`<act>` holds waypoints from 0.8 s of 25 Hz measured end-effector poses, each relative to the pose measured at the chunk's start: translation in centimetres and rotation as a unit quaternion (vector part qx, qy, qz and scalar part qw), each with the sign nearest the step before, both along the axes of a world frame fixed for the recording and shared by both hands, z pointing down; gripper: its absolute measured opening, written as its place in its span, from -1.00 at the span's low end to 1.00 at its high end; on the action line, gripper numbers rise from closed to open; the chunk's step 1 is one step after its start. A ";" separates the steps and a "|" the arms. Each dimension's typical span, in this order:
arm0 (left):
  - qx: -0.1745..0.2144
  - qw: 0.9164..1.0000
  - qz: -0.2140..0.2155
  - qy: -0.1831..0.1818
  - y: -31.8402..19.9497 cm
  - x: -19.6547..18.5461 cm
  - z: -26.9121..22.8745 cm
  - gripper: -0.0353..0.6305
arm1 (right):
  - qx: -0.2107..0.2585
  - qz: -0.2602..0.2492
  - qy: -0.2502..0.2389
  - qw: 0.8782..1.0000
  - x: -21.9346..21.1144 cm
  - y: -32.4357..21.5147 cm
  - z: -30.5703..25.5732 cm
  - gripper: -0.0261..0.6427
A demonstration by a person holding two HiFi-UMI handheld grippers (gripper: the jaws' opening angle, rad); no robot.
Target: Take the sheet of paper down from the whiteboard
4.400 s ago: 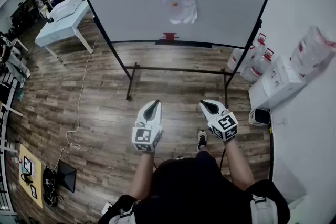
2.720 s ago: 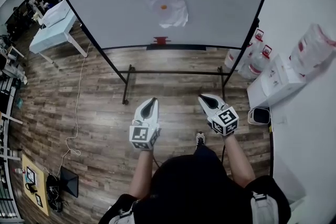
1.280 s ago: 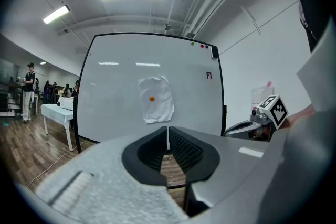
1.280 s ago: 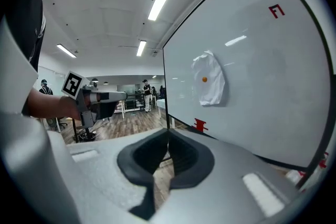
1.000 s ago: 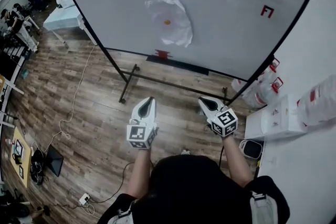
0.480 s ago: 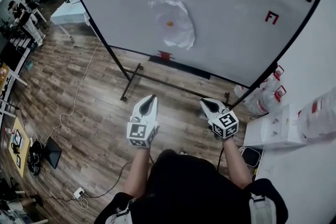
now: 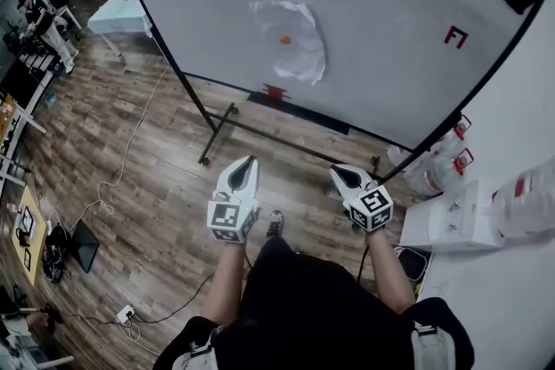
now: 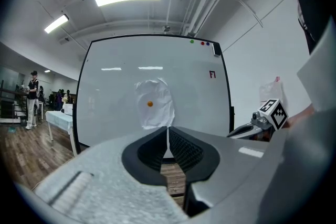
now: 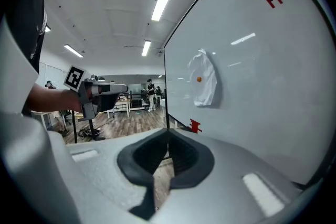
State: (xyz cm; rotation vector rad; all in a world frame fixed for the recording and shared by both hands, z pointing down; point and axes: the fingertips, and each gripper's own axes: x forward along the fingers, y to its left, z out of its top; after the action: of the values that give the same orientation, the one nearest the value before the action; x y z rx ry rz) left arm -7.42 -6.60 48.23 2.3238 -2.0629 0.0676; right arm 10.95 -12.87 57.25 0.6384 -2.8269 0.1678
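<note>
Whiteboard point(image 7: 390, 30) ahead bears the sheet of paper point(image 7: 293, 30) under an orange magnet point(image 7: 284, 40), well beyond the left gripper point(image 7: 250, 160) and right gripper point(image 7: 335, 172), both closed tight and empty. Best to approach, spread the jaws, then pinch its loose lower edge.

A: Left gripper point(image 8: 168, 131), state?
B: Jaws together, nothing between them. It is aimed at the whiteboard point(image 8: 110, 97), well apart from it.
A: Sheet of paper point(image 8: 156, 113)?
B: White, crumpled, mid-board, with an orange magnet point(image 8: 150, 104) on it. Red mark point(image 8: 212, 74) up right.
A: Edges?
B: Right gripper point(image 8: 234, 134) at right, its marker cube point(image 8: 273, 111) showing. Person point(image 8: 32, 98) far left, beside a table point(image 8: 59, 117).
</note>
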 end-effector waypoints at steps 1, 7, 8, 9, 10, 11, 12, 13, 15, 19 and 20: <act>0.000 1.000 0.002 -0.003 -0.3 0.0 0.2 -0.82 | -0.001 0.005 -0.001 1.000 0.2 -0.4 0.0 -0.91; 0.001 1.000 0.007 -0.009 -2.2 -0.7 0.9 -0.82 | -0.010 0.024 -0.007 1.000 0.5 -2.0 0.4 -0.91; 0.001 1.000 0.009 -0.008 -2.6 -0.8 0.8 -0.82 | -0.010 0.027 -0.008 1.000 0.4 -2.3 0.4 -0.91; 0.002 1.000 0.012 -0.008 -3.1 -0.9 0.7 -0.82 | -0.010 0.029 -0.008 0.999 0.3 -2.6 0.3 -0.91; 0.002 1.000 0.014 -0.007 -3.5 -1.0 0.7 -0.82 | -0.011 0.032 -0.009 0.999 0.2 -2.9 0.3 -0.91; 0.002 1.000 0.016 -0.007 -3.9 -1.1 0.7 -0.82 | -0.010 0.033 -0.009 0.999 0.0 -3.3 0.3 -0.91; 0.002 1.000 0.017 -0.006 -4.4 -1.4 0.7 -0.82 | -0.010 0.034 -0.008 0.999 -0.2 -3.6 0.3 -0.91; 0.003 1.000 0.018 -0.006 -4.9 -1.6 0.7 -0.82 | -0.009 0.035 -0.007 0.999 -0.4 -4.0 0.3 -0.91; 0.004 1.000 0.022 -0.003 -6.1 -2.1 0.5 -0.82 | -0.009 0.040 -0.006 0.999 -0.8 -4.9 0.2 -0.91; 0.011 0.999 0.035 -0.002 -9.1 -2.9 -0.1 -0.82 | -0.005 0.053 -0.007 0.999 -1.5 -7.4 -0.5 -0.91; 0.012 0.999 0.039 -0.002 -9.9 -3.1 -0.3 -0.82 | -0.003 0.056 -0.007 0.998 -1.7 -8.0 -0.6 -0.91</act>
State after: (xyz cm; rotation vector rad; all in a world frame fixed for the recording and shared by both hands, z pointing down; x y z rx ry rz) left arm -10.55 -16.46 47.95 2.4193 -1.9867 0.0504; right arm 9.25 -20.89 56.61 0.7989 -2.8030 0.2023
